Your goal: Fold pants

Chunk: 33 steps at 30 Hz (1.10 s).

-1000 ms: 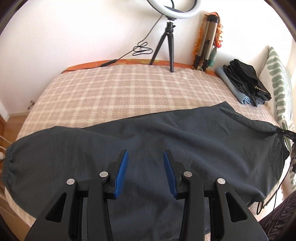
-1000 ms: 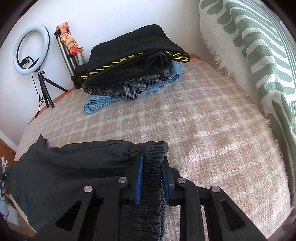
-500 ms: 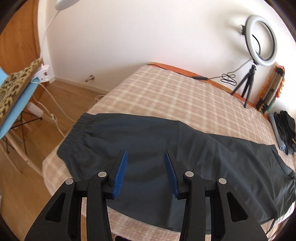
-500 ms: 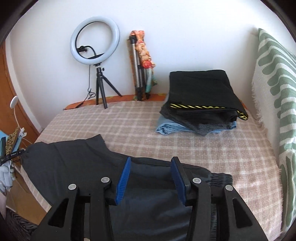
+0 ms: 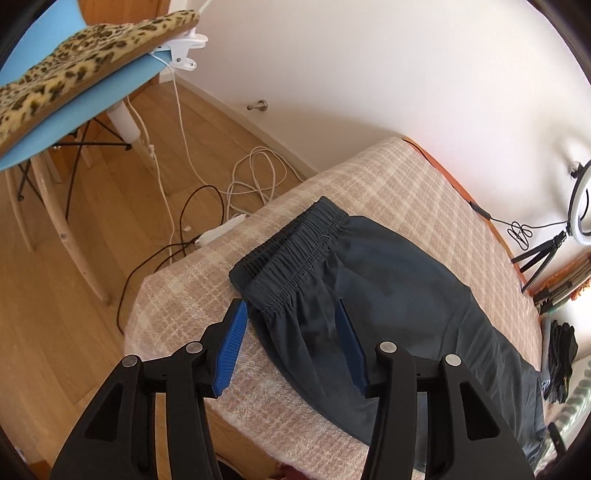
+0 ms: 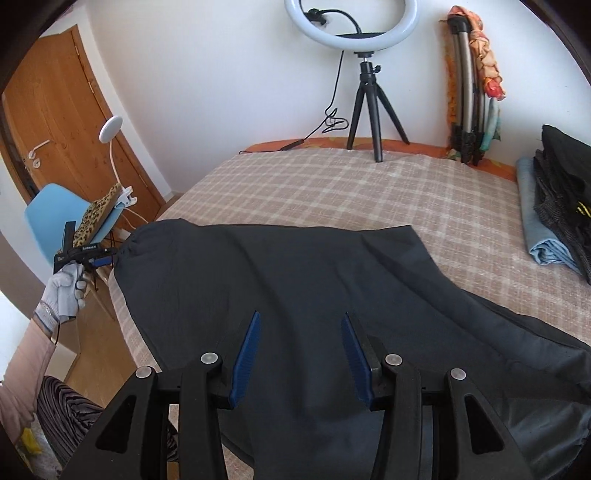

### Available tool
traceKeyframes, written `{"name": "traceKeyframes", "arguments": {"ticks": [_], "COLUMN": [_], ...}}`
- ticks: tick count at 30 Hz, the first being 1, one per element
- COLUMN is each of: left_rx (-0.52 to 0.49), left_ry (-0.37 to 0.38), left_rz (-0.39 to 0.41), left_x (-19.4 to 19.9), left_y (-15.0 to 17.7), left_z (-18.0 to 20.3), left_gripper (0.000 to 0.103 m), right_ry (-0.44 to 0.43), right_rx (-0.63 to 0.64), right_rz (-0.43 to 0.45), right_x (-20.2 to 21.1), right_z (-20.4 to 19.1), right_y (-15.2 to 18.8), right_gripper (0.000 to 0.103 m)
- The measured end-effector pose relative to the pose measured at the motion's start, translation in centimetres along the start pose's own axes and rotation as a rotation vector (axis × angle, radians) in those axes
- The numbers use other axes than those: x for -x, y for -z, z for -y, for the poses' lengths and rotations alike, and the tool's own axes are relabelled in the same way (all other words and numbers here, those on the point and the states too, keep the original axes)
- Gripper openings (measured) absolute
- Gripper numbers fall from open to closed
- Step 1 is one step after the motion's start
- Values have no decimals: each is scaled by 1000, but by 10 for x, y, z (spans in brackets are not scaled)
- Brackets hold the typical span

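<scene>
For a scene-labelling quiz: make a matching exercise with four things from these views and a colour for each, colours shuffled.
Things:
1. pants
2. chair
3. ring light
4. bedspread

Colours:
A. white
B. beige plaid
C. dark grey
D. light blue

Pairs: 1-C, 2-D, 3-A, 4-B

1. Pants: dark grey-blue, thin fabric, spread flat lengthwise across the plaid bedcover.
2. Elastic gathered waistband: lies near the bed's corner, close to its edge.
</scene>
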<state>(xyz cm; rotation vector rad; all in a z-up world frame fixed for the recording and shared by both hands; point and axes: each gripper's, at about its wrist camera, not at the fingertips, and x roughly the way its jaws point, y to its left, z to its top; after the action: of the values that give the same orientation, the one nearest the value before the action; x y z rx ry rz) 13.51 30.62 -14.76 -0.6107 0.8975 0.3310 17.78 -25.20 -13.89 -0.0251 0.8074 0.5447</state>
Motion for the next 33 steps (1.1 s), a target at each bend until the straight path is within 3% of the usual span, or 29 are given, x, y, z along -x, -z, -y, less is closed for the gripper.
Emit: {"name": "traceKeyframes", "arguments": {"ticks": [2, 10, 16, 20, 24, 28, 33], "left_rx": [32, 36, 8, -5, -23, -18, 1], "left_ry": [18, -32, -67, -95, -109, -129, -126], "left_rz": [-18, -48, -6, 29, 52, 125, 103], "left_x": [-6, -30, -35, -34, -32, -18, -24], "left_y": [-3, -7, -6, -3, -2, -11, -11], "left_z": [-6, -12, -5, -1, 8, 8, -1], "left_gripper": [50, 50, 50, 24, 18, 17, 16], "right_ry": [3, -17, -6, 21, 87, 146, 163], "right_rx": [37, 32, 12, -14, -56, -141, -171], "right_rz": [-38, -103, -122, -110, -82, -98, -133], "right_x": [-14, -33, -40, -40, -36, -39, -45], "right_z": [-10, 0, 8, 16, 32, 61, 79], "right_y": [5, 14, 15, 13, 8, 10, 17], "right_gripper": [48, 48, 48, 48, 48, 48, 48]}}
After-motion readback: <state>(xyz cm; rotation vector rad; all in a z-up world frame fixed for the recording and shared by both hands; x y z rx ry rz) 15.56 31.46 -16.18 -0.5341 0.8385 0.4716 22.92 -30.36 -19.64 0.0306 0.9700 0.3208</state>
